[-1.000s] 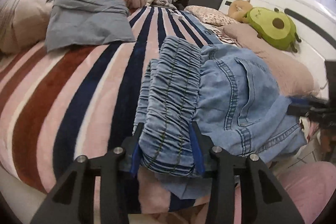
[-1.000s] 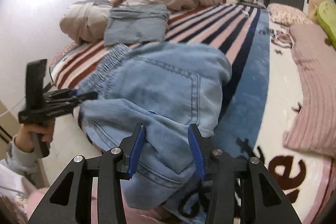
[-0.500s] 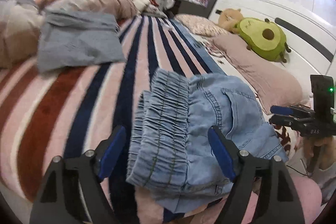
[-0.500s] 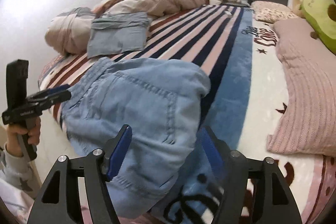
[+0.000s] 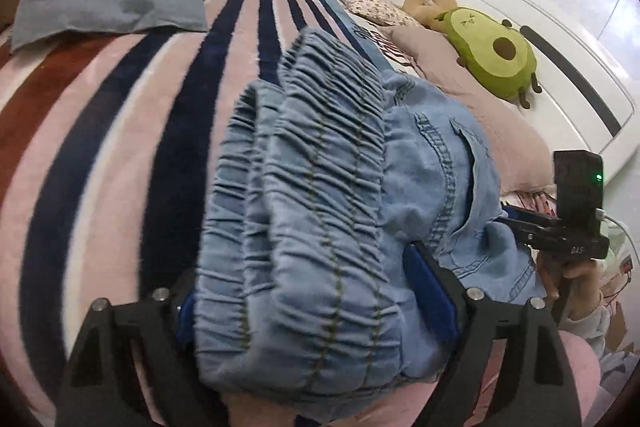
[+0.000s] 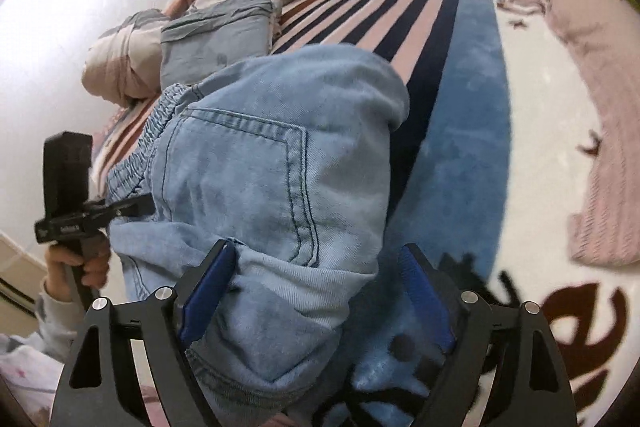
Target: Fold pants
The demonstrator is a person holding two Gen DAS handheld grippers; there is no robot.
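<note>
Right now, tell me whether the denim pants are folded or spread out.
Folded. The denim pants lie as a compact bundle on the striped blanket, elastic waistband doubled in layers, back pocket on top, no legs stretched out.

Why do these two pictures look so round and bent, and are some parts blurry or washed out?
Left wrist view: the fisheye lens bows the bed's striped blanket and darkens the corners; the denim pants are sharp. Right wrist view: same bulge, the wall at upper left is washed out by glare, and the pink knit blanket at right is smeared.
</note>
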